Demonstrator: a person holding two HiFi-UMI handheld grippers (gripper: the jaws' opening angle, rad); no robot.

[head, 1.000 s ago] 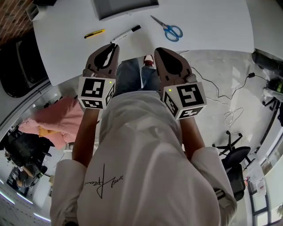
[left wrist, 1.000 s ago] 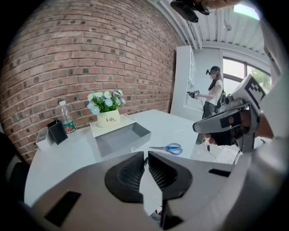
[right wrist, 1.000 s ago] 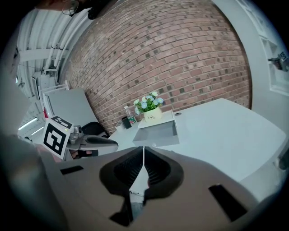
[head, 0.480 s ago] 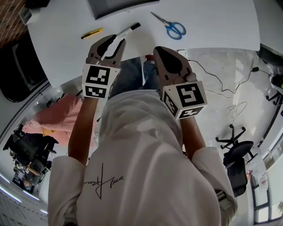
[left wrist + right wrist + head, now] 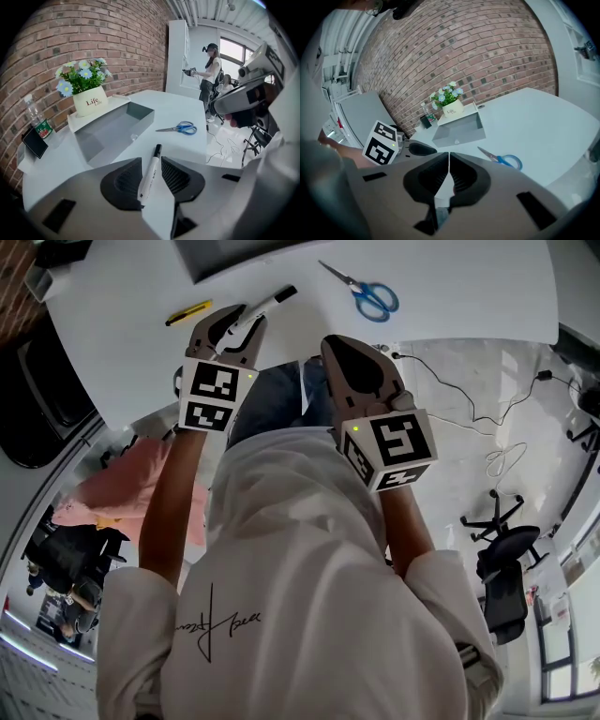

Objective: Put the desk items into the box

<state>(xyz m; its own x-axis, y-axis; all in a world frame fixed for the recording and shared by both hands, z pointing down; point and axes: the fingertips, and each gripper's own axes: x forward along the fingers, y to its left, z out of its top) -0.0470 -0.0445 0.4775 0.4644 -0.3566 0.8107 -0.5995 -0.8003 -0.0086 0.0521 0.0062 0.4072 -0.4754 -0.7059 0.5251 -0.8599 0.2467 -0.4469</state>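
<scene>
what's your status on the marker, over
Left gripper jaws just opening, marker between them, ungripped. Right gripper shut, empty. Nothing blocking the box.

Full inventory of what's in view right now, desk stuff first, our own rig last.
marker: 1, white with black cap, lying on the table between the left tongs' jaws, not gripped
scissors: 1, blue handles, on the table right of the marker
cutter: 1, yellow, on the table left of the marker
box: 1, grey, open, on the table towards the brick wall
flower pot: 1, cream with blue and white flowers, behind the box
bottle: 1, clear, left of the pot
table: 1, white
left tongs: 1, grey, open, jaws have just been opening, straddling the marker
right tongs: 1, grey, shut, nothing held
</scene>
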